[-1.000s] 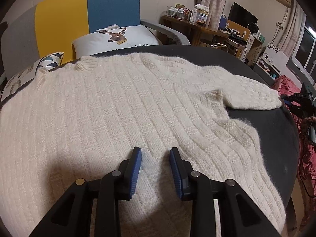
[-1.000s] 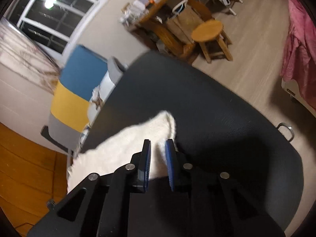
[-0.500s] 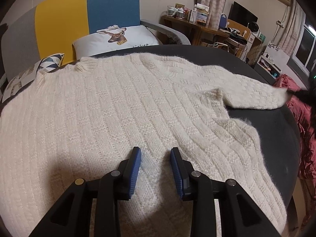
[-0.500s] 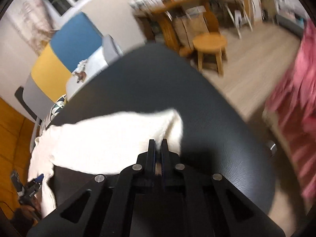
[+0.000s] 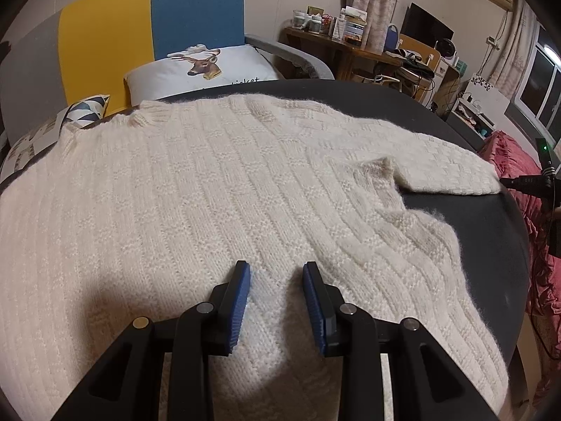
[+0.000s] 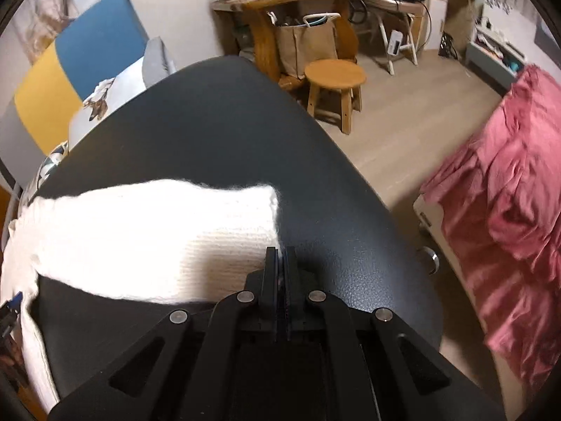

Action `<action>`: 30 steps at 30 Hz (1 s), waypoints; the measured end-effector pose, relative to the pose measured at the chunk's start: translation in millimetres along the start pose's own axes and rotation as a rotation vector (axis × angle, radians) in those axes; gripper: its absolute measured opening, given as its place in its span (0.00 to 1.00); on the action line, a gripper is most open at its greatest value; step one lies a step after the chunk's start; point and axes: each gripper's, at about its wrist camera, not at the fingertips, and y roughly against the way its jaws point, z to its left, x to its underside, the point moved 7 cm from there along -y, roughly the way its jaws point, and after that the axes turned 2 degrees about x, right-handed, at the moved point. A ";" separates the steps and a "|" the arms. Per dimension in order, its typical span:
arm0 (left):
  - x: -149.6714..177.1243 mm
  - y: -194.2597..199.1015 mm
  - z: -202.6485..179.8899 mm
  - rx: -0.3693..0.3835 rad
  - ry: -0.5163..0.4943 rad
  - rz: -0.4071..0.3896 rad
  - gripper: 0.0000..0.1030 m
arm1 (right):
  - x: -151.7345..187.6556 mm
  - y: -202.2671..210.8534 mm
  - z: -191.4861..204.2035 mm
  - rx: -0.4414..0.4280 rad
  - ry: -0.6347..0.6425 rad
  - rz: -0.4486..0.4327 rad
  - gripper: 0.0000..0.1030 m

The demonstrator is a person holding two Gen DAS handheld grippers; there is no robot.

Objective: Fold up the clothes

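So the cream knit sweater (image 5: pixel 210 189) is spread flat across the dark round table (image 5: pixel 491 231), collar toward the far edge by the deer-print pillow (image 5: pixel 203 66) and the blue and yellow sofa back (image 5: pixel 140 21). The left gripper (image 5: pixel 277 273) hangs low over the sweater's body, near the table's close edge, with its blue-padded fingers (image 5: pixel 240 298) spread apart and nothing between them; can't tell if the tips actually touch the knit. One sleeve (image 6: pixel 157 231) stretches out toward the table's right side, and the right gripper (image 6: pixel 280 256) sits at its cuff corner with fingers pressed together. Whether they're pinching fabric is hard to say, the cuff is blown out white there. Beyond the table: a wooden stool (image 6: pixel 335 77) and a pink bedspread (image 6: pixel 508 189).
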 end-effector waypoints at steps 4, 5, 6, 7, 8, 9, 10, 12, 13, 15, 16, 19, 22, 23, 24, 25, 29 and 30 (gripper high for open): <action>0.6 -0.3 0.3 0.001 0.004 -0.004 0.31 | -0.2 0.4 -9.2 -0.010 -0.025 0.017 0.02; 0.6 -0.4 0.0 0.000 0.003 -0.004 0.31 | -0.8 2.2 -8.6 -0.037 -0.033 0.016 0.02; 0.6 -0.5 -0.2 -0.001 0.002 -0.003 0.31 | -1.4 4.1 -8.1 -0.063 -0.041 0.015 0.03; 0.7 -0.5 -0.5 -0.003 0.001 -0.002 0.31 | -2.4 6.6 -7.8 -0.104 -0.059 0.010 0.04; 0.6 -0.5 -0.8 -0.003 -0.001 -0.001 0.31 | -4.7 11.5 -8.4 -0.196 -0.121 -0.008 0.06; 0.4 -0.1 -1.3 -0.002 -0.003 0.001 0.31 | -7.2 16.3 -9.8 -0.276 -0.175 -0.027 0.06; -0.4 0.3 -1.2 0.001 -0.002 0.003 0.31 | -9.3 18.8 -13.0 -0.313 -0.199 -0.047 0.10; -4.9 1.0 1.4 0.020 0.019 0.008 0.30 | -9.7 18.5 -16.3 -0.372 -0.230 -0.048 0.20; -7.1 1.4 2.8 0.030 0.029 0.010 0.30 | -8.4 16.1 -16.6 -0.403 -0.242 -0.034 0.25; -11.6 2.1 5.4 0.050 0.049 0.015 0.30 | -4.1 11.4 -13.5 -0.475 -0.265 -0.005 0.32; -14.4 2.2 6.8 0.057 0.059 0.017 0.30 | -2.5 8.6 -11.6 -0.482 -0.260 0.001 0.40; -30.2 3.4 8.9 0.059 0.070 -0.009 0.30 | 0.2 0.7 -4.4 -0.435 -0.239 0.018 0.47; -52.8 -2.4 -2.0 0.074 0.025 -0.016 0.30 | 2.0 -0.5 22.1 -0.179 0.031 0.022 0.29; -61.7 -8.1 -8.1 0.084 0.006 -0.011 0.30 | 3.1 -0.6 32.6 -0.052 0.146 0.032 0.15; -70.6 -13.8 -14.2 0.095 -0.013 -0.005 0.30 | 4.4 -1.3 42.3 0.057 0.256 0.040 0.14; -79.5 -19.5 -20.3 0.106 -0.032 0.001 0.30 | 7.0 -2.9 50.9 0.139 0.349 0.049 0.14; -115.0 -42.3 -44.6 0.148 -0.109 0.024 0.30 | 11.3 -8.8 70.5 0.345 0.565 0.079 0.14; -123.8 -48.0 -50.7 0.159 -0.128 0.030 0.30 | 11.5 -10.1 71.4 0.366 0.580 0.084 0.14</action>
